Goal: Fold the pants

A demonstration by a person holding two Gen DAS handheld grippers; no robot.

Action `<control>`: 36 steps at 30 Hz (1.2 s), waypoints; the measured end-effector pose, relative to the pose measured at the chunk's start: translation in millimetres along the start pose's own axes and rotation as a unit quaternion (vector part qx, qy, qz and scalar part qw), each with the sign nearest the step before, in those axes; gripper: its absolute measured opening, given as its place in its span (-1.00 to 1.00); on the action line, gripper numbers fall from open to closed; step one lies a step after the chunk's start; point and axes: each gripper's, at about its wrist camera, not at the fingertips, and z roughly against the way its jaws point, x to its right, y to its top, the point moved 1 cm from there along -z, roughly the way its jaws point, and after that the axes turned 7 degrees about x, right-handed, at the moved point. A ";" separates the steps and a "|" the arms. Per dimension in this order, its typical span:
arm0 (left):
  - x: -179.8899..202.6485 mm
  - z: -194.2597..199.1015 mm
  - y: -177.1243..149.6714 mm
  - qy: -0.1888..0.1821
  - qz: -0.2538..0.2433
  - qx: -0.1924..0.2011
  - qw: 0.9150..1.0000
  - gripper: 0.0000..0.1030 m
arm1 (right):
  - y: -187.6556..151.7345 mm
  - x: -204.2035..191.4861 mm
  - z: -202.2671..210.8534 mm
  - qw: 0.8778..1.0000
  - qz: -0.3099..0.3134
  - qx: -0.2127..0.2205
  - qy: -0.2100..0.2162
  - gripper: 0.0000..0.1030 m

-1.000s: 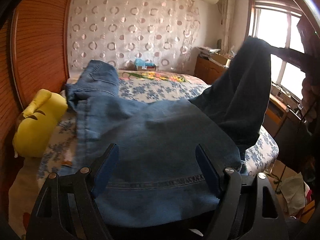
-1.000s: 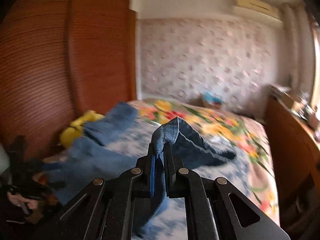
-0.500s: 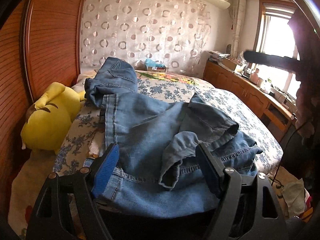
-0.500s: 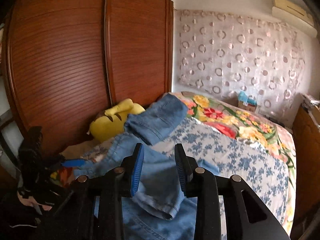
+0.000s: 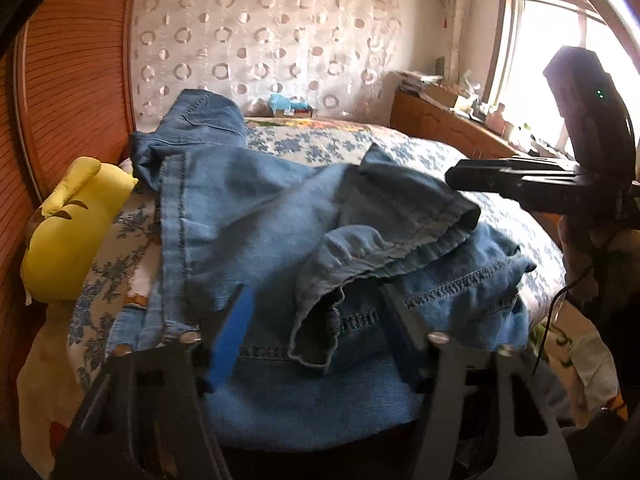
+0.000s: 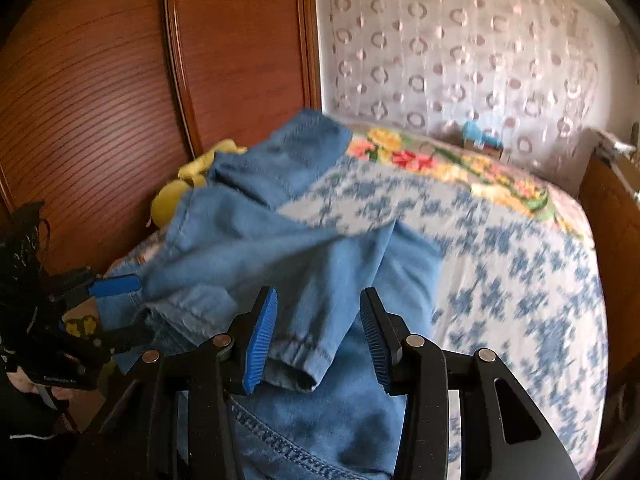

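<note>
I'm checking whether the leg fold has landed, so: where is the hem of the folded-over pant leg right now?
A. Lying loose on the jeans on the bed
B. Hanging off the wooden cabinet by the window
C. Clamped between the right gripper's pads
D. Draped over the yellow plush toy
A: the hem lies slack on the jeans spread on the bed, and the right gripper has just been opening, its blue pads apart and pressing on nothing.

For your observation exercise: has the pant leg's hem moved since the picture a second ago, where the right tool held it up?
Yes. The hem has dropped from in front of the patterned curtain onto the jeans; the right tool, just opening, no longer pinches it.
</note>
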 end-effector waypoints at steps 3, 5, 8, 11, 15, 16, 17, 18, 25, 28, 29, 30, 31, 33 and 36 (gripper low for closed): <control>2.1 -8.9 -2.0 0.002 -0.010 -0.011 1.000 -0.20 | -1.7 -2.5 -7.9 1.000 -0.010 -0.021 -0.001 -0.13; 2.9 -13.8 -3.8 0.004 -0.018 -0.018 1.000 -0.34 | -3.6 -1.1 -13.6 0.999 -0.020 -0.039 0.001 -0.13; 4.7 -14.7 -5.9 0.000 -0.021 -0.019 1.000 -0.60 | -6.0 -2.7 -19.3 0.997 -0.039 -0.058 0.014 -0.13; 8.8 -9.1 -3.4 -0.009 -0.025 -0.012 1.000 -0.82 | -1.9 -7.9 -15.6 0.997 -0.049 -0.055 0.033 -0.57; 14.5 10.9 9.8 -0.015 -0.028 0.015 0.999 -0.83 | 17.7 -21.4 4.7 0.997 -0.032 -0.025 0.062 -0.88; 14.7 17.4 14.4 -0.019 -0.025 0.024 0.999 -0.83 | 26.9 -25.8 12.9 0.998 -0.024 -0.012 0.062 -0.88; 14.6 27.0 20.4 -0.024 -0.022 0.036 0.999 -0.83 | 36.5 -29.4 20.6 0.998 -0.020 -0.001 0.062 -0.88; 14.5 33.6 24.0 -0.028 -0.019 0.043 0.999 -0.83 | 47.5 -33.4 28.4 0.998 -0.015 0.011 0.062 -0.89; 6.9 87.4 45.1 -0.044 -0.002 0.089 0.995 -0.83 | 125.2 -74.2 63.4 0.994 0.031 0.074 0.068 -0.89; -1.4 93.7 43.4 -0.032 0.008 0.092 0.995 -0.83 | 144.0 -99.1 56.3 0.993 0.053 0.075 0.072 -0.89; -5.6 91.3 40.6 -0.026 0.011 0.088 0.996 -0.83 | 147.9 -106.3 50.4 0.993 0.061 0.073 0.072 -0.89; -8.6 88.4 37.9 -0.021 0.013 0.084 0.996 -0.83 | 151.4 -113.8 43.8 0.993 0.067 0.070 0.072 -0.89; -15.0 84.3 33.5 -0.016 0.020 0.076 0.997 -0.83 | 154.1 -118.7 34.2 0.993 0.070 0.064 0.073 -0.89; -25.6 75.5 26.6 -0.010 0.028 0.063 0.998 -0.83 | 158.1 -129.8 12.8 0.993 0.071 0.050 0.078 -0.89; -36.1 64.7 13.3 -0.003 0.040 0.043 0.998 -0.83 | 159.8 -131.8 -26.1 0.993 0.079 0.026 0.081 -0.89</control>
